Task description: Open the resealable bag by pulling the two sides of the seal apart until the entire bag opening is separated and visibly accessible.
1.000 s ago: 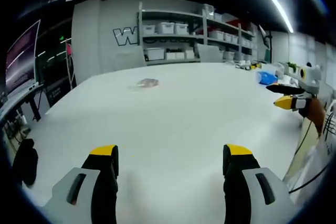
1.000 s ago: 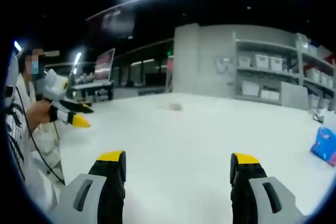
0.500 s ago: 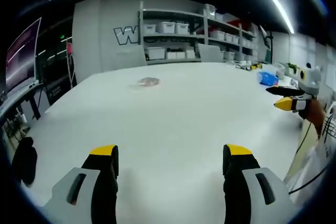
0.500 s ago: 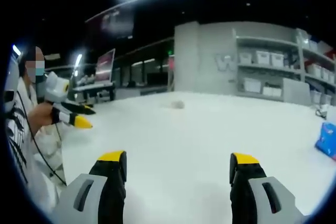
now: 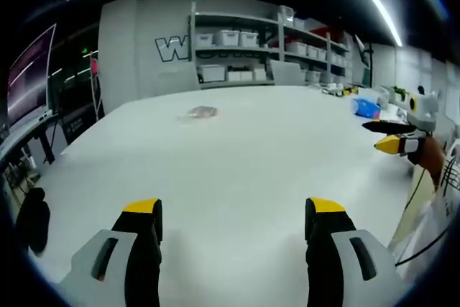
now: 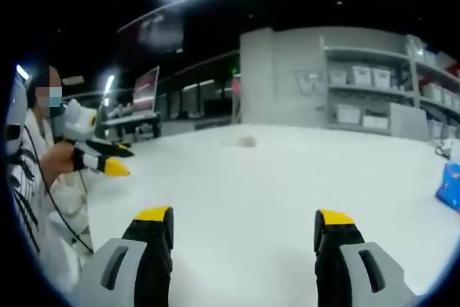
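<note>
In the left gripper view, the left gripper (image 5: 234, 213) is held low over the white table (image 5: 237, 156) with its yellow-tipped jaws spread wide and nothing between them. In the right gripper view, the right gripper (image 6: 244, 221) is likewise seen with jaws wide apart and empty, above the same table (image 6: 244, 185). The right gripper (image 5: 392, 136) is also observed at the right edge of the left gripper view, held in a hand (image 5: 431, 156); the left gripper (image 6: 108, 159) is observed at the left of the right gripper view, beside a person's striped sleeve (image 6: 25, 199). The resealable bag (image 5: 203, 113) lies flat on the table well ahead of both grippers, seen small in the right gripper view (image 6: 246, 141); whether its seal is closed cannot be told. A blue packet (image 5: 366, 107) rests near the far right table edge. Shelving with white bins (image 5: 237, 52) is noted against the rear wall.
</note>
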`<state>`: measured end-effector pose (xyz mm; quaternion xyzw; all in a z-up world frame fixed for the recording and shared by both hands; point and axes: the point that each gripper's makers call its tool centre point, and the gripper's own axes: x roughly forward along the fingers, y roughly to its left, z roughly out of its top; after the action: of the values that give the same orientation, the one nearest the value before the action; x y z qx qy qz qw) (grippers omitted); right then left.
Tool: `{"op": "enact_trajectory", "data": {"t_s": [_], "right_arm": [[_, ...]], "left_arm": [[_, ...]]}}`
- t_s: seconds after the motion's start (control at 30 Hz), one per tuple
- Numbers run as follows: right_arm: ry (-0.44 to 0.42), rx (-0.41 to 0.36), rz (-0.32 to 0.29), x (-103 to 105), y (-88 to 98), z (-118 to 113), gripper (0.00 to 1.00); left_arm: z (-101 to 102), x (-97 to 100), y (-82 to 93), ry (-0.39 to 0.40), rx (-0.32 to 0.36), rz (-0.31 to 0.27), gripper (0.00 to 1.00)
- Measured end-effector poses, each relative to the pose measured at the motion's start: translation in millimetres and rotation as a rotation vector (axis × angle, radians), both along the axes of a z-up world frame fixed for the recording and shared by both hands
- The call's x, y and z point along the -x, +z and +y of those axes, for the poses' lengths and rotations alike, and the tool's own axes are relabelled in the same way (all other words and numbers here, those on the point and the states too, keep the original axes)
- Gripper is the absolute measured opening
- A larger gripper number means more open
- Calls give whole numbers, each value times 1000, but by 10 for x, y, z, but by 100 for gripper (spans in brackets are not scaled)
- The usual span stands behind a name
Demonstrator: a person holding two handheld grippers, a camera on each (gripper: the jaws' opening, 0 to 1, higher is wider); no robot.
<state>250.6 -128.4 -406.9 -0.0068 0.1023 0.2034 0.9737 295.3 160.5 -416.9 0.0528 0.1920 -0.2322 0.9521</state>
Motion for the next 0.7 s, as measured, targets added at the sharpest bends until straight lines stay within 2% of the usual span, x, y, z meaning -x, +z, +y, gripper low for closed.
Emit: {"op": "enact_trajectory", "data": {"t_s": [0.7], "right_arm": [[20, 1, 4, 21, -2, 58, 80]], "left_arm": [[41, 23, -16, 5, 6, -1, 80]]}}
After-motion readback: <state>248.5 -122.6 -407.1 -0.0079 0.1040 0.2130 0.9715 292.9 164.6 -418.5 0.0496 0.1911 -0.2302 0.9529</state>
